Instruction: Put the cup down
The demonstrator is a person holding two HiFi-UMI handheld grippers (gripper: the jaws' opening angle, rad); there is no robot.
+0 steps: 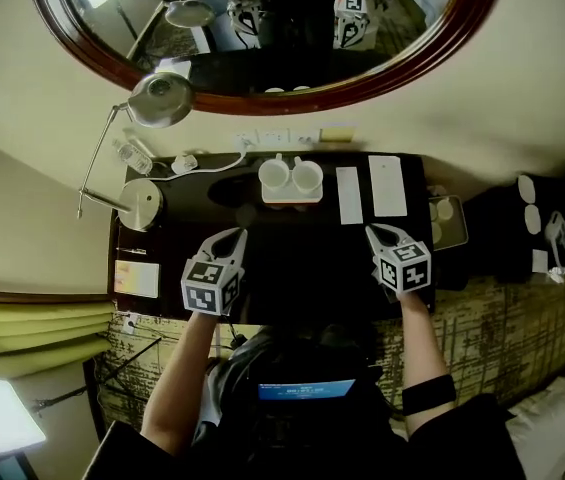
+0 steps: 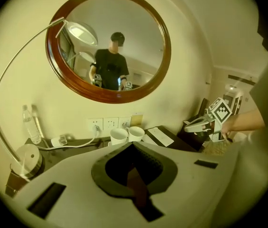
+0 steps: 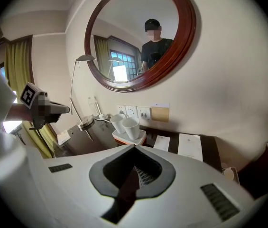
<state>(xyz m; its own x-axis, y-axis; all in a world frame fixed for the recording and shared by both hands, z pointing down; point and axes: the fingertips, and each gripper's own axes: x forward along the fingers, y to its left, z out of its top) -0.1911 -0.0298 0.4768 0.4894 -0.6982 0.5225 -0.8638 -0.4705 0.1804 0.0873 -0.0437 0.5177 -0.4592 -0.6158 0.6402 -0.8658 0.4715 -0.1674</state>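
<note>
1. The dark desk (image 1: 292,253) runs along the wall, and you hold both grippers above its near edge.
2. Your left gripper (image 1: 232,236) has its fingers pressed fully together. Its own view shows the two tips meeting with nothing between them, and it touches nothing.
3. Your right gripper (image 1: 375,232) is the same: fingers closed tip to tip, empty, and clear of the desk and everything on it.
4. A small pale tray (image 1: 291,201) sits at the back of the desk, against the wall and just below the wall sockets (image 1: 272,138). It lies between your two grippers and well apart from both.
5. Two plain white cups (image 1: 274,175) stand upright on that tray, side by side with their mouths up. They look empty and carry no logo or print. Which of them is the one you are to put down cannot be told.
6. Two white cards (image 1: 387,185) lie flat on the desk just right of the tray. Their print is too small to read.
7. The cube on each gripper shows only black-and-white square patterns, no words.
</note>
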